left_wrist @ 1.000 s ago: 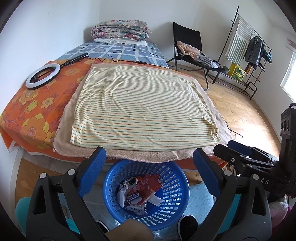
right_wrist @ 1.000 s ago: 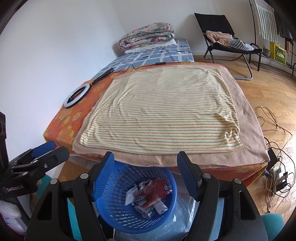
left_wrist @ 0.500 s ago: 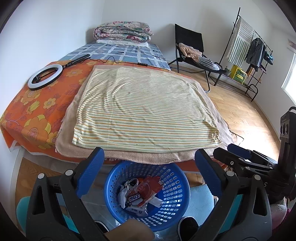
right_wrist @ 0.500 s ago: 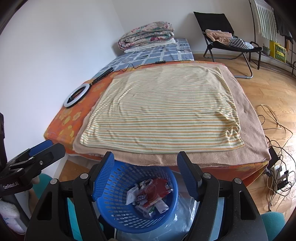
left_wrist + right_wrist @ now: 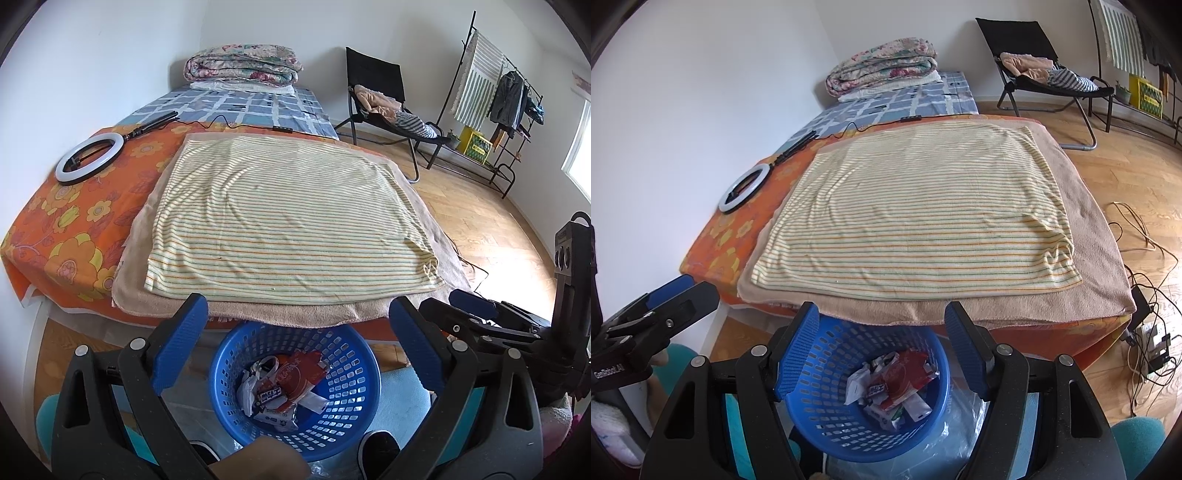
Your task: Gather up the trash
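A blue plastic basket (image 5: 347, 354) stands on the floor at the foot of the bed and shows in the right wrist view too (image 5: 827, 354). It holds red and white wrappers (image 5: 284, 384) (image 5: 894, 380). My left gripper (image 5: 295, 339) is open and empty above the basket. My right gripper (image 5: 882, 339) is open and empty above it as well. Each gripper shows at the edge of the other's view. The striped cloth (image 5: 288, 218) on the bed bears no trash that I can see.
A ring light (image 5: 86, 157) and its cable lie on the orange sheet. Folded quilts (image 5: 242, 68) sit at the bed's head. A black chair (image 5: 384, 96) and a clothes rack (image 5: 506, 92) stand right. Cables (image 5: 1145, 295) trail on the floor.
Both grippers have drawn back and risen slightly; the bed sits a little lower and farther in both views. Both stay open and empty.
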Action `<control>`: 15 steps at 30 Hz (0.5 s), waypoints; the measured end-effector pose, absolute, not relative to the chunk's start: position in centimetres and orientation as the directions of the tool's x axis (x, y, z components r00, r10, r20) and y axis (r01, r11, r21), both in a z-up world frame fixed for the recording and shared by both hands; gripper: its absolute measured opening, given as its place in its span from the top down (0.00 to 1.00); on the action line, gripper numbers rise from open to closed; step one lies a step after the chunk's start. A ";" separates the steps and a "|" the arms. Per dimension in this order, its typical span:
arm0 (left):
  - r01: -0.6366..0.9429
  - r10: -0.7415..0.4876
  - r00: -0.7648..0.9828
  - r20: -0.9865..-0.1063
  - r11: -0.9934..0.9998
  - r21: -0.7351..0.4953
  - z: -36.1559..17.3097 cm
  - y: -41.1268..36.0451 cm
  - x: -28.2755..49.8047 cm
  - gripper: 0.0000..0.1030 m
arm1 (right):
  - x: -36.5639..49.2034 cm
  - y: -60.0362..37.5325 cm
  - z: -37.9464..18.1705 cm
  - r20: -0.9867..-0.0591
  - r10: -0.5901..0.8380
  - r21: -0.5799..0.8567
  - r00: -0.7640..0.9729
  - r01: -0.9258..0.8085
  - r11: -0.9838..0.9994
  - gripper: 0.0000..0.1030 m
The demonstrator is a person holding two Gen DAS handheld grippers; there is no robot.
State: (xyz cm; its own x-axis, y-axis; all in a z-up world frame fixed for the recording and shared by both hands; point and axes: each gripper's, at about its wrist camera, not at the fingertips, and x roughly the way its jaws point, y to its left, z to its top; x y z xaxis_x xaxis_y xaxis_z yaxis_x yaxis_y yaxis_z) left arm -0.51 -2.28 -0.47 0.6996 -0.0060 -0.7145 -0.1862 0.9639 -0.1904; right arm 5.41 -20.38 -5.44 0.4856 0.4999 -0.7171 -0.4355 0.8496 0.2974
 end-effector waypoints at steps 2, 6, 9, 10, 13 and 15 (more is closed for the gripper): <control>-0.187 -0.003 0.698 -0.717 0.965 -0.186 -0.4 -2.3 -0.5 0.03 | 5.4 -20.4 -5.5 -0.717 0.501 0.299 0.484 -0.436 0.849 0.32; -0.192 0.009 0.690 -0.724 0.966 -0.172 -0.4 -2.0 -0.4 0.03 | 5.4 -20.3 -5.5 -0.719 0.501 0.300 0.482 -0.435 0.849 0.32; -0.190 0.000 0.687 -0.726 0.965 -0.180 -0.3 -1.8 -0.4 0.03 | 5.4 -20.3 -5.6 -0.720 0.500 0.299 0.482 -0.434 0.850 0.32; -0.190 -0.002 0.688 -0.726 0.965 -0.182 -0.3 -1.7 -0.4 0.03 | 5.4 -20.3 -5.5 -0.720 0.500 0.300 0.481 -0.434 0.849 0.32; -0.194 0.006 0.687 -0.727 0.965 -0.176 -0.4 -1.8 -0.3 0.03 | 5.4 -20.4 -5.7 -0.722 0.499 0.302 0.478 -0.431 0.850 0.32; -0.195 0.004 0.686 -0.728 0.965 -0.178 -0.5 -1.8 -0.3 0.03 | 5.3 -20.4 -5.9 -0.725 0.499 0.305 0.474 -0.429 0.850 0.32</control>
